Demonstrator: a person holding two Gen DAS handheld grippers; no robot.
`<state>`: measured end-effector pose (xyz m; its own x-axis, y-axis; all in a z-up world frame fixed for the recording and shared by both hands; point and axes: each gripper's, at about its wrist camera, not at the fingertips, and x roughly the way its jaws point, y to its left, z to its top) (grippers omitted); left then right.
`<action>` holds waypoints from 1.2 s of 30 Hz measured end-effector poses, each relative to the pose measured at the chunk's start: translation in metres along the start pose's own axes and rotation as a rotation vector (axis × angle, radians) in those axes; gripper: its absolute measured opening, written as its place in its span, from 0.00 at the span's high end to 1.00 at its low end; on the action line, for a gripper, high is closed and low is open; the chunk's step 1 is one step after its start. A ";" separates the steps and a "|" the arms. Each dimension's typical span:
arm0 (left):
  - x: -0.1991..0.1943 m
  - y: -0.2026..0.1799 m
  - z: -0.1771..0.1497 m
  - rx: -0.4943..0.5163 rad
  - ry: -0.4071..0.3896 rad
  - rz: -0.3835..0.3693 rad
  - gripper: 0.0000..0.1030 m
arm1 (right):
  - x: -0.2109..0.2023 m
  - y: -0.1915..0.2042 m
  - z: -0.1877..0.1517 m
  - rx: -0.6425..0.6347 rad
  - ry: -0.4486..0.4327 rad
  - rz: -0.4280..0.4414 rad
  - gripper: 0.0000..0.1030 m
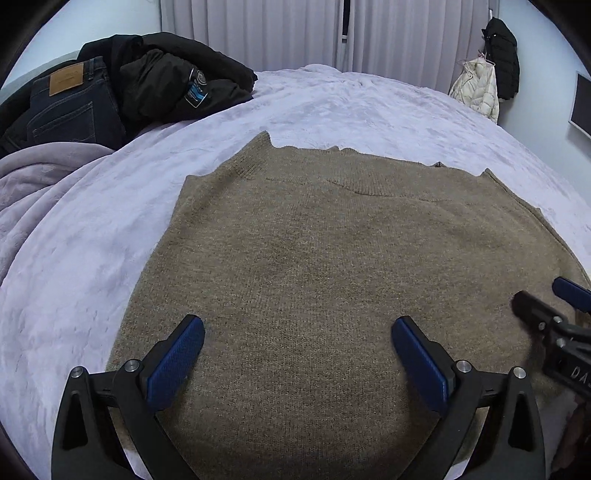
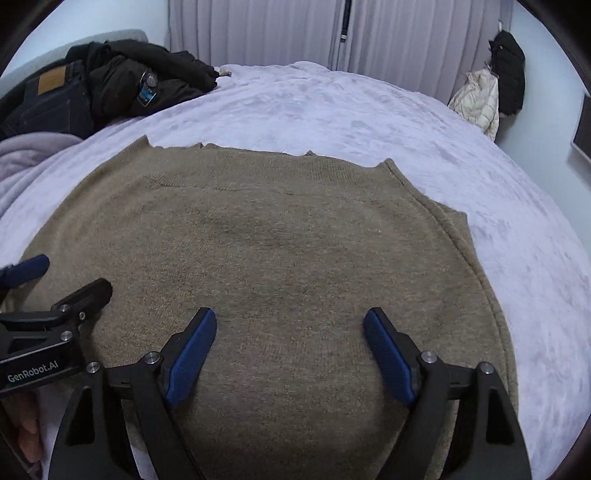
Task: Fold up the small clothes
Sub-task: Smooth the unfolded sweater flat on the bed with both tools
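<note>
Both grippers hang over a tan knitted sweater vest (image 1: 325, 266) that lies spread flat on a pale lilac plush bedspread (image 1: 351, 107). On the left gripper (image 1: 298, 345) the black fingers with blue ribbed pads stand wide apart, nothing between them but the knit below. On the right gripper (image 2: 290, 345) the jaws are likewise spread and clamp nothing. At the bed's far left corner sit a dark blue pair of jeans (image 1: 70, 107) and a black padded jacket (image 1: 166, 85). Grey pleated curtains (image 1: 295, 33) close the far wall; a cream quilted coat (image 1: 476, 92) and a black coat (image 1: 502, 55) hang at the right.
</note>
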<state>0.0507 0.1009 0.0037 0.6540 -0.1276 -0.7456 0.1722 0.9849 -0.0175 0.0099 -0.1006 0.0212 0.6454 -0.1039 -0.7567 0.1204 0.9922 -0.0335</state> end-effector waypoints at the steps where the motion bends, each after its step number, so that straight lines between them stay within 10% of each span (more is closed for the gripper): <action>1: -0.001 0.003 0.001 -0.015 -0.002 0.003 0.01 | -0.003 -0.011 -0.002 0.031 -0.009 -0.031 0.18; 8: -0.005 0.022 -0.003 -0.125 -0.008 0.005 0.01 | -0.014 -0.060 -0.011 0.132 -0.037 -0.009 0.19; 16: -0.048 -0.011 0.003 -0.045 -0.064 -0.074 0.01 | -0.043 0.004 -0.010 -0.036 -0.065 -0.009 0.18; 22: -0.013 -0.016 -0.012 -0.019 0.070 -0.036 0.01 | -0.030 0.037 -0.022 -0.136 -0.012 -0.015 0.18; 36: -0.031 0.020 0.001 -0.058 0.043 -0.038 0.01 | -0.044 -0.063 -0.034 0.104 0.020 -0.018 0.17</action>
<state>0.0347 0.1248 0.0268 0.6153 -0.1610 -0.7717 0.1525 0.9847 -0.0838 -0.0519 -0.1564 0.0348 0.6270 -0.1191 -0.7698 0.2098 0.9775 0.0197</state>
